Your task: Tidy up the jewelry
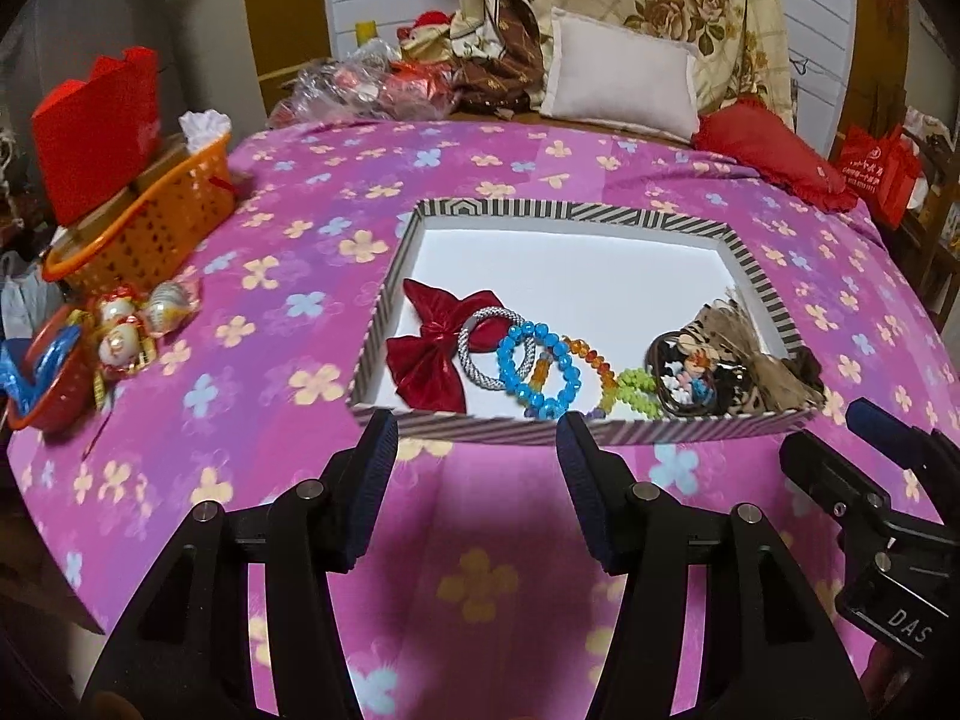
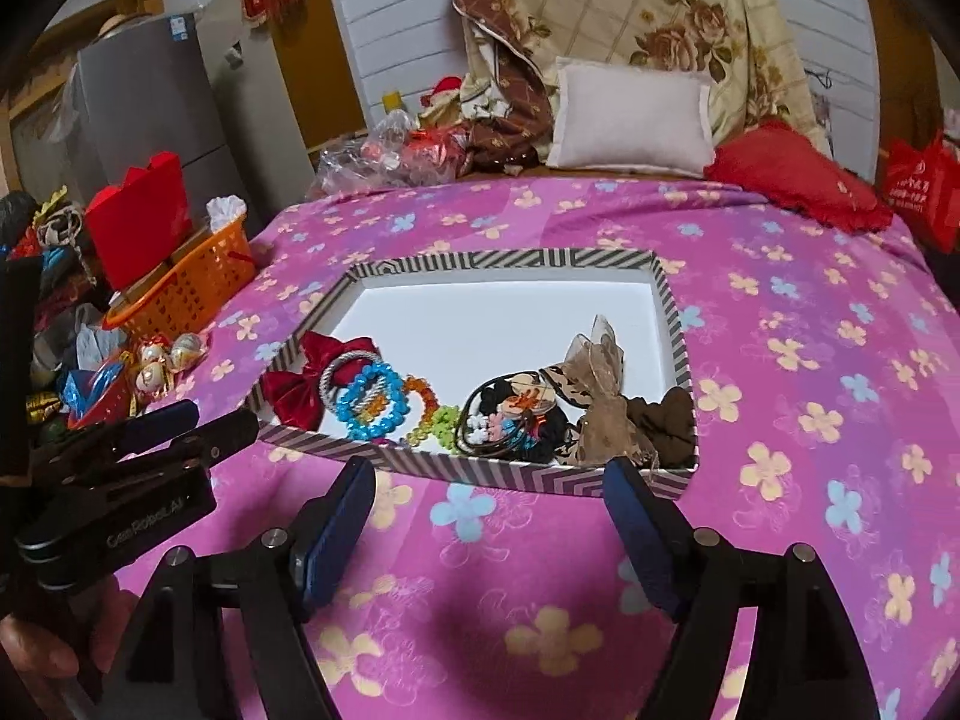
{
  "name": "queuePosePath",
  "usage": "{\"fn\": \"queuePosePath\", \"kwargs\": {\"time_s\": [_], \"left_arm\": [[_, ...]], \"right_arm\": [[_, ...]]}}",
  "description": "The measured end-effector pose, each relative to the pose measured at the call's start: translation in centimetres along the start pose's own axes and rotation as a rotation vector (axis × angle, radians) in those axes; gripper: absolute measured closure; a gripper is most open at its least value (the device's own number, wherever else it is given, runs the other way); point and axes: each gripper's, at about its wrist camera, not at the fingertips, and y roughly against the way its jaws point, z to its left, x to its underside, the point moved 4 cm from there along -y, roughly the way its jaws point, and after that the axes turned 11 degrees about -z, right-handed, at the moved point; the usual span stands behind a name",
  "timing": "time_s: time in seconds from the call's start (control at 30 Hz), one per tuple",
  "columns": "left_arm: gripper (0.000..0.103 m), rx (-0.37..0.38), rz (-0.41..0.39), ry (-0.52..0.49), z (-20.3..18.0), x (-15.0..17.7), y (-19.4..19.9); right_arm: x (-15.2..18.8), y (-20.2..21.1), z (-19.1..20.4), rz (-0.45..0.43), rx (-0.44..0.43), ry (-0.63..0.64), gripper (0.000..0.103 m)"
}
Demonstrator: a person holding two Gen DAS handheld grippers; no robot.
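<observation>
A striped box lid (image 1: 759, 267) (image 2: 669, 312) with a white floor lies on the pink flowered bedspread. Along its near side lie a red velvet bow (image 1: 429, 354) (image 2: 294, 393), a grey hair band (image 1: 477, 348), a blue bead bracelet (image 1: 540, 369) (image 2: 369, 405), an orange and green bead bracelet (image 1: 624, 384) (image 2: 429, 414), dark hair ties with charms (image 1: 690, 381) (image 2: 510, 417) and a beige ribbon bow (image 2: 600, 378). My left gripper (image 1: 477, 450) is open and empty just before the box. My right gripper (image 2: 489, 495) is open and empty, also before the box.
An orange basket (image 1: 150, 222) (image 2: 192, 285) with a red box stands at the left. Wrapped ornaments (image 1: 129, 324) and a red bowl (image 1: 45, 384) lie near the left edge. Pillows (image 1: 624, 81) and a red cushion (image 2: 798, 180) sit at the far end.
</observation>
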Motion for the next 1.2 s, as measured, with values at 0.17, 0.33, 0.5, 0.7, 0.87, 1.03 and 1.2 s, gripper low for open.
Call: {"fn": "queuePosePath", "kwargs": {"time_s": [0.17, 0.33, 0.5, 0.7, 0.87, 1.03, 1.2], "left_arm": [[0.048, -0.013, -0.05, -0.009, 0.1, -0.2, 2.5], [0.048, -0.009, -0.07, 0.002, 0.4, -0.7, 3.8], [0.048, -0.01, -0.087, 0.003, 0.2, -1.0, 4.4], [0.048, -0.014, -0.089, 0.005, 0.2, -1.1, 4.5], [0.048, -0.017, -0.087, 0.007, 0.3, -1.1, 4.5], [0.048, -0.02, -0.076, 0.007, 0.3, -1.0, 4.0], [0.048, -0.018, -0.069, 0.008, 0.3, -1.0, 3.6]], "right_arm": [[-0.5, 1.9, 0.8, -0.027, -0.004, 0.012, 0.027], [-0.7, 2.9, 1.1, -0.037, 0.002, 0.016, 0.027], [-0.7, 3.3, 1.1, -0.036, 0.004, 0.014, 0.027], [-0.5, 3.5, 1.0, -0.031, 0.005, 0.013, 0.027], [-0.4, 3.2, 1.0, -0.022, 0.009, 0.013, 0.026], [-0.4, 3.1, 1.0, -0.02, 0.008, 0.013, 0.026], [-0.4, 2.6, 0.9, -0.013, 0.01, 0.013, 0.026]]}}
